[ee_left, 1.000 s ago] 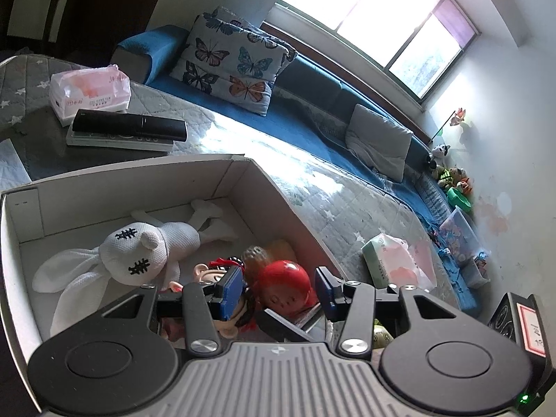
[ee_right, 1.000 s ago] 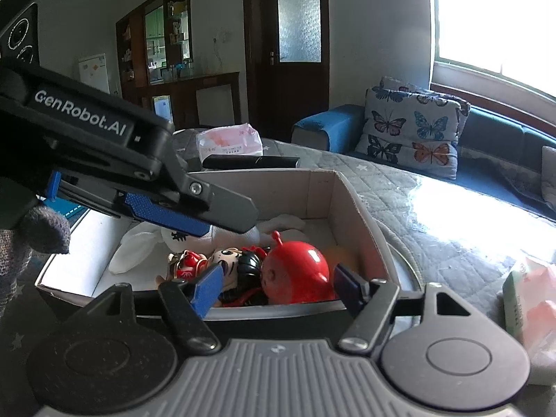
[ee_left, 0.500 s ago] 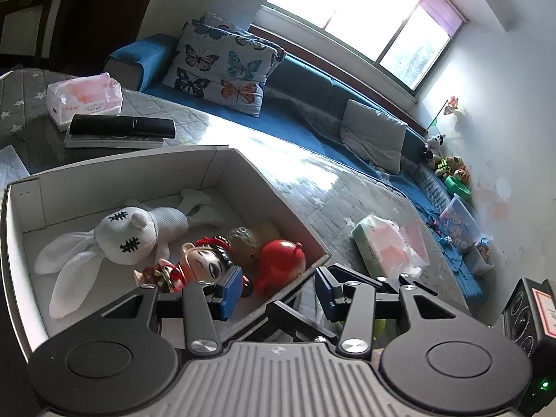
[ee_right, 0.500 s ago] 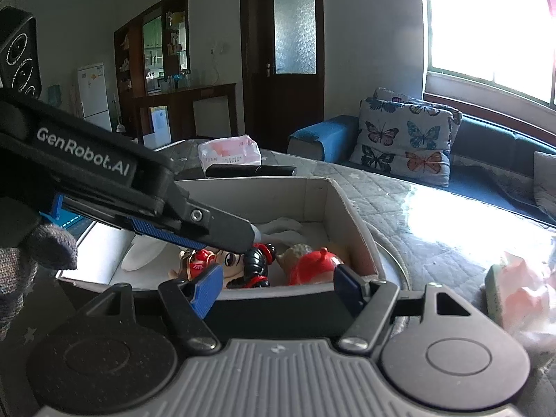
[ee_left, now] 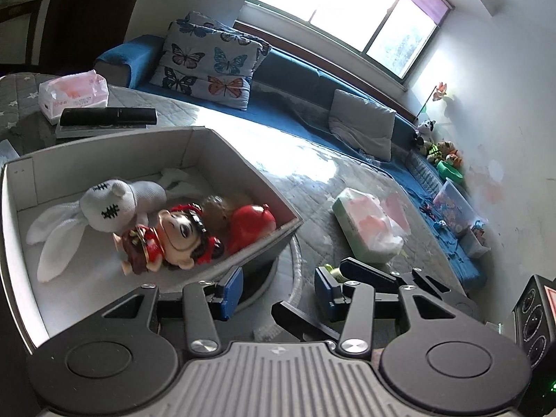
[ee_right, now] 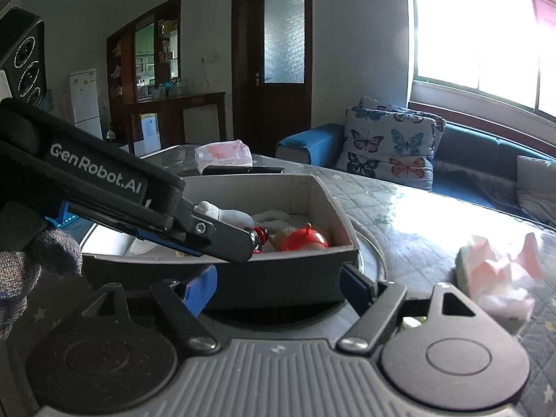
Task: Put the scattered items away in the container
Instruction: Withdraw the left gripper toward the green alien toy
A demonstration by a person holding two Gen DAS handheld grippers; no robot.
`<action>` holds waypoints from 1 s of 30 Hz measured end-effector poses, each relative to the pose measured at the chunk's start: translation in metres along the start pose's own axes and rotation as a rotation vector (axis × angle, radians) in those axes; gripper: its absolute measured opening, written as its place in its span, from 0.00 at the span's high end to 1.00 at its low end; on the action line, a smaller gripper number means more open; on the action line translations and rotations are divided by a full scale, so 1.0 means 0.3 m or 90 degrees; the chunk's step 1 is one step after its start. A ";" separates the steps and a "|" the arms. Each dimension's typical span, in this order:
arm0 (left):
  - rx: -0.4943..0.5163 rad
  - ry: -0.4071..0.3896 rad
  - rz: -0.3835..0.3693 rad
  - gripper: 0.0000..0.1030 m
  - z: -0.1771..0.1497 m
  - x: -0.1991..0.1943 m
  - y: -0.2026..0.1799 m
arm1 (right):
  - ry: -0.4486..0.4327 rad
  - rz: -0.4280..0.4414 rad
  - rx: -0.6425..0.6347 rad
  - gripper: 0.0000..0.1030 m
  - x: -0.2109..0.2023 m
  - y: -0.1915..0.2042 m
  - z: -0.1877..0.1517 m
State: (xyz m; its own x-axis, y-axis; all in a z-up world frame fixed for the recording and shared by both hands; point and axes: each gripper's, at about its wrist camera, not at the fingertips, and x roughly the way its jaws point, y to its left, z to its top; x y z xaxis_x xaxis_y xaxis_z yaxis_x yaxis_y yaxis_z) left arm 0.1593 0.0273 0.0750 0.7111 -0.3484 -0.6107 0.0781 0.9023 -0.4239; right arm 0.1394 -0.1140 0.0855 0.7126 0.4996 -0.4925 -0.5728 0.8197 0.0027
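From my left gripper (ee_left: 278, 288) I look down past spread fingers with nothing between them; the blue pads hang just off the near corner of the box (ee_left: 257, 187), above the quilted table cover (ee_left: 312, 180). The box is open-topped, grey outside and white inside, and the toys lie together at its right end: a white plush rabbit (ee_left: 111, 205) on its side with long ears trailing toward me, a red-dressed doll (ee_left: 173, 236) lying against the rabbit, a brownish round toy (ee_left: 217, 208) behind the doll, and a red round toy (ee_left: 252, 224) pressed into the corner wall. My right gripper (ee_right: 279, 288) is also wide apart and holds nothing, its pads level with the dark outer wall of the box (from this lower angle I see only the tops of the red toy and the rabbit over the rim). The left gripper's arm crosses the right wrist view from the left, its tip over the box's near rim. On the table to the right of the box lies a green tissue pack (ee_left: 368, 229), and a small pale green thing (ee_right: 411, 323) shows just under my right finger; I cannot tell what it is. Beyond the box sit a pink tissue pack (ee_left: 73, 93) and a black remote (ee_left: 107, 116).
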 end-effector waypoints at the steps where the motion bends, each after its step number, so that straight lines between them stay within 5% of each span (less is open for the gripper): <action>1: 0.001 0.002 0.000 0.53 -0.008 0.001 -0.005 | 0.000 -0.001 0.001 0.22 -0.008 0.002 -0.009; 30: 0.051 0.069 -0.002 0.54 -0.174 0.148 -0.104 | 0.045 -0.087 0.073 0.18 -0.127 -0.089 -0.246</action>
State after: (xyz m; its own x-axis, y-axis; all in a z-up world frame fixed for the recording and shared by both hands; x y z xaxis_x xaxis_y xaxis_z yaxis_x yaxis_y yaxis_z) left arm 0.1519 -0.0294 0.0261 0.6312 -0.3733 -0.6799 0.1395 0.9169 -0.3739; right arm 0.0977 -0.1757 0.0400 0.7477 0.3643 -0.5551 -0.4203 0.9069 0.0291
